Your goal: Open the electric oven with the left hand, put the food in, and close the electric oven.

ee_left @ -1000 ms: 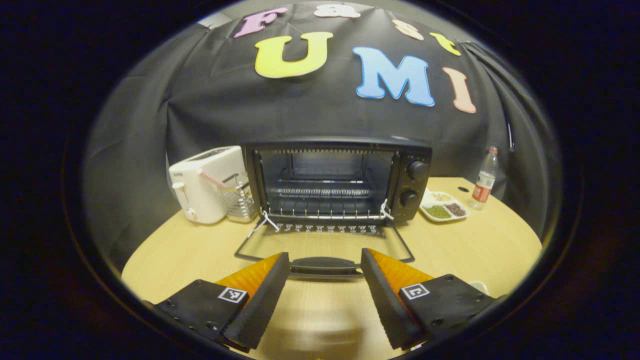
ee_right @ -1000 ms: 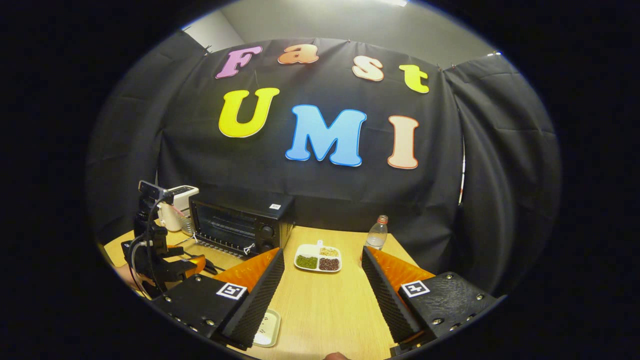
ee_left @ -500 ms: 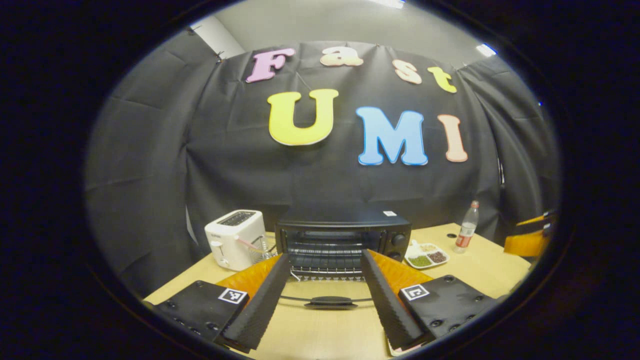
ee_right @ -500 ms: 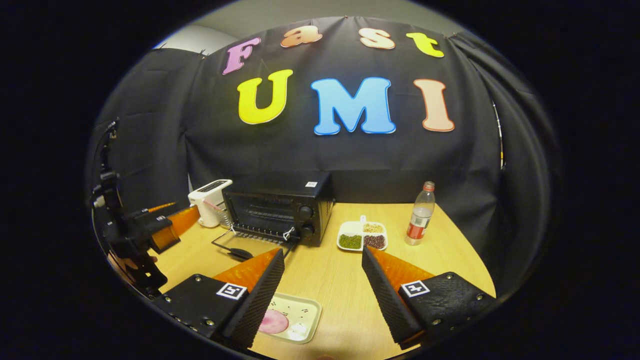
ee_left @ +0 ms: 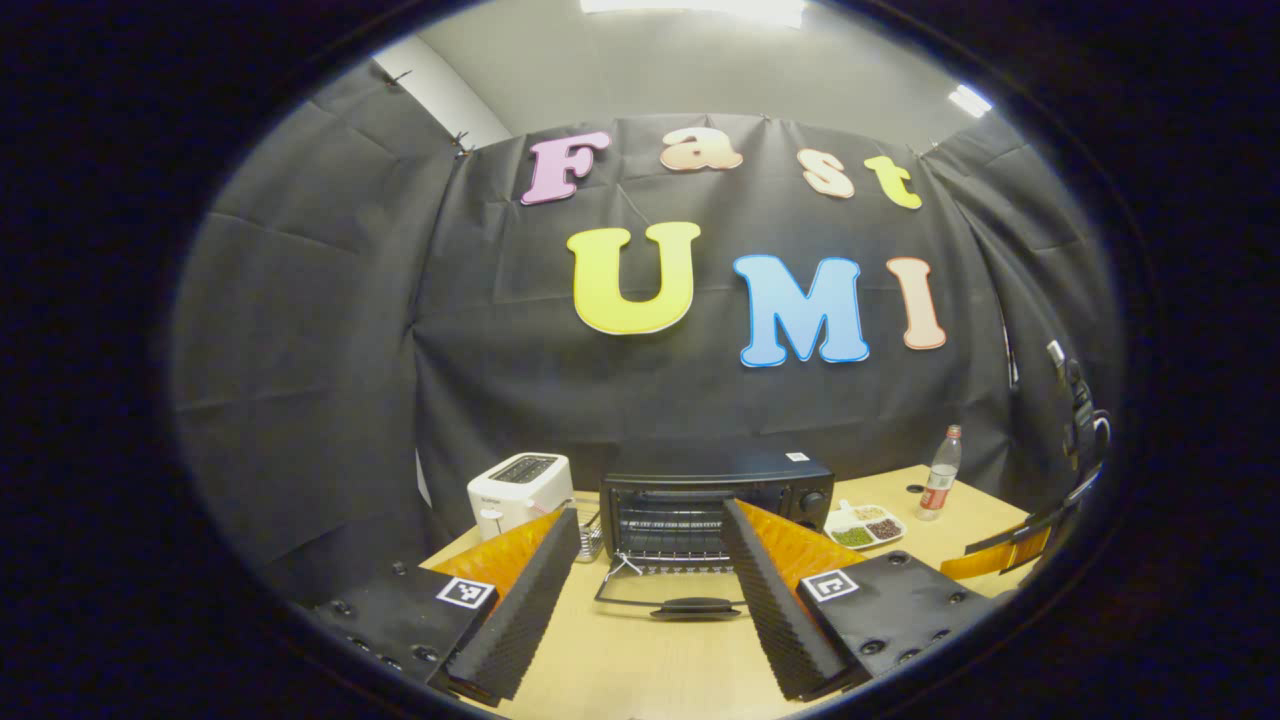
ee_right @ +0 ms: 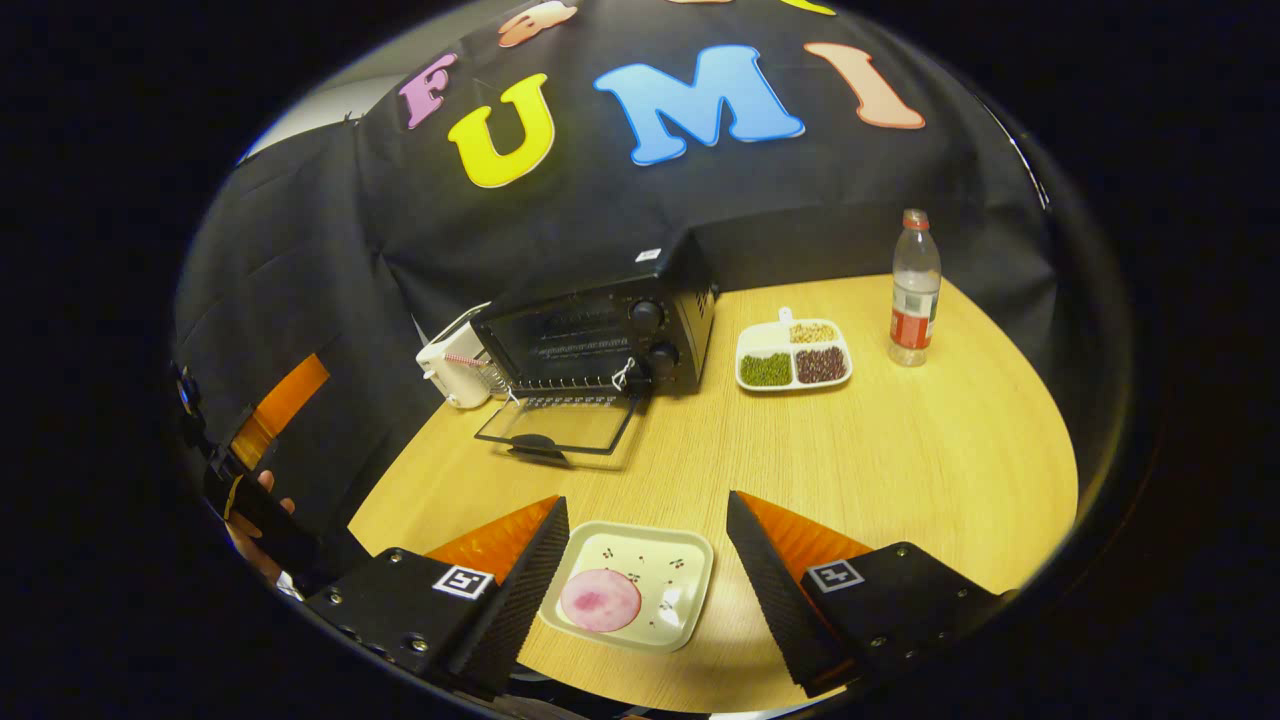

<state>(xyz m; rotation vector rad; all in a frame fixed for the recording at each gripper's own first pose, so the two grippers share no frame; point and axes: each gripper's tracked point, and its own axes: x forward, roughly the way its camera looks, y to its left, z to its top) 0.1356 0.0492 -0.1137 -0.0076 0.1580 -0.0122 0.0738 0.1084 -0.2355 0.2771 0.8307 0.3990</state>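
The food [ee_right: 600, 599], a round pink slice, lies on a small square tray [ee_right: 672, 575] at the near edge of the wooden table [ee_right: 900, 460], well apart from the electric oven [ee_right: 600, 335] at the back by the wall. The oven's glass door [ee_right: 560, 427] lies folded down flat on the table with its handle toward the front, so the opening step looks done and the step in hand is fetching the food. The right gripper [ee_right: 645, 590] hovers above the tray with its jaws spread wide, one on each side of the tray, gripping nothing. The left gripper [ee_left: 650, 600] is raised off the table facing the open oven, jaws likewise wide apart and empty. The next move calls for lowering the right gripper onto the tray's rim, closing on it and keeping it level on the way to the oven rack. A toaster [ee_right: 450, 365], a divided dish of beans [ee_right: 795, 355] and a bottle [ee_right: 912, 288] stand clear of that path.
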